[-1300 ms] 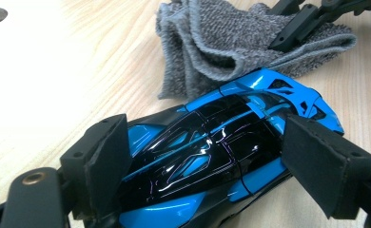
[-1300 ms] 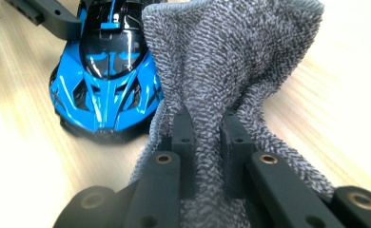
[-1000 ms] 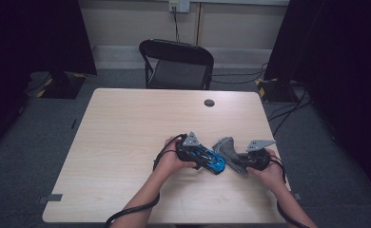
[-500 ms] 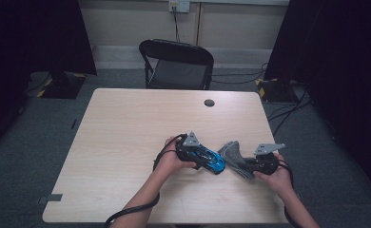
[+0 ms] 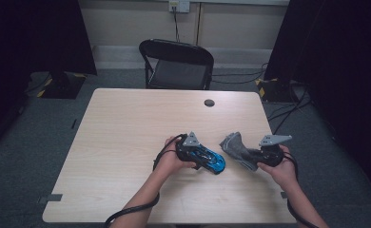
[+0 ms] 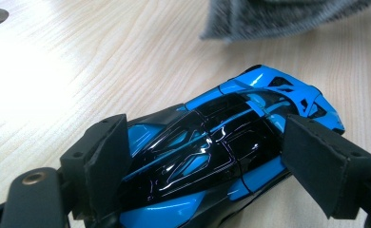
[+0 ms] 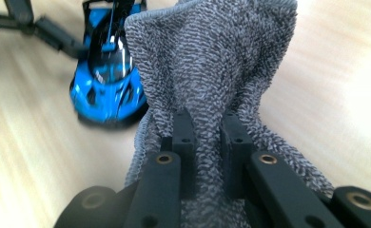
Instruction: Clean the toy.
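**Now we have the car pinned and the cloth ready to wipe it**

Here we work with 2 grippers over the bench [image 5: 126, 142]. Our left gripper [image 5: 211, 161] is clamped across the middle of the blue toy car [image 5: 207, 158]; in the left gripper view its 2 black pads sit against the flanks of the car [image 6: 221, 142], 1 on each side, and the car rests on the wood with its nose pointing away from the hand. Our right gripper [image 5: 243, 156] has its jaws drawn together on a fold of the grey cloth [image 5: 236, 147]; the right gripper view shows the terry fabric [image 7: 212, 71] pinched between the pads and standing up loosely above them, with the car [image 7: 107, 76] just beyond and to one side of it.

We judge the step in hand to be the approach: the car is held steady near the front right part of the bench, the cloth is just beside its nose, apart from it, and seems lifted a little off the wood.

The next move calls for bringing the cloth across onto the car's glossy body and rubbing along it, while the left gripper keeps the car from rolling. The cloth is limp, so we should lead with the bunched part near the pads.
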### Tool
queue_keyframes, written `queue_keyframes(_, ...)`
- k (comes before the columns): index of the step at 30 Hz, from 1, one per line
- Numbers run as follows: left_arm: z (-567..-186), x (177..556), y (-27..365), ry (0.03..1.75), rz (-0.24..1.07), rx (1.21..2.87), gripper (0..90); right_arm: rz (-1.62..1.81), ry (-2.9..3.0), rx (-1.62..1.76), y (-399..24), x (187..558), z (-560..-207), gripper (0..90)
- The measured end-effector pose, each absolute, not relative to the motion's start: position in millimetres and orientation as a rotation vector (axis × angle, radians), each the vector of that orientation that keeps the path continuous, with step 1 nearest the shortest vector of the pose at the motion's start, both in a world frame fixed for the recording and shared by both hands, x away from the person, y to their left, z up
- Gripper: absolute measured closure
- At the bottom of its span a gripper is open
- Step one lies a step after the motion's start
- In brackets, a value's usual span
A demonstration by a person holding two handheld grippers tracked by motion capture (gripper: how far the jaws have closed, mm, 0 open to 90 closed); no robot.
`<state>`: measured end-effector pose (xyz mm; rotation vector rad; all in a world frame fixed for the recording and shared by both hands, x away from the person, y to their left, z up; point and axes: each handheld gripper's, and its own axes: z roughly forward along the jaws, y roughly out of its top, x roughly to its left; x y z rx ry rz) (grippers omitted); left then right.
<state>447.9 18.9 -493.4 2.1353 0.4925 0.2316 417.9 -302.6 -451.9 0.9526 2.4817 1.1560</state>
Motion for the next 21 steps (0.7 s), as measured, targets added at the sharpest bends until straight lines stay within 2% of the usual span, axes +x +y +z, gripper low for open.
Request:
queue_keyframes(12,-493,448,19,0.494,0.229,2.134,16.5,1.156,2.476,0.959,-260,465,-457,80.1)
queue_keyframes(21,-494,448,19,0.49,0.23,2.133,16.5,1.139,2.476,0.954,-230,485,-460,79.9)
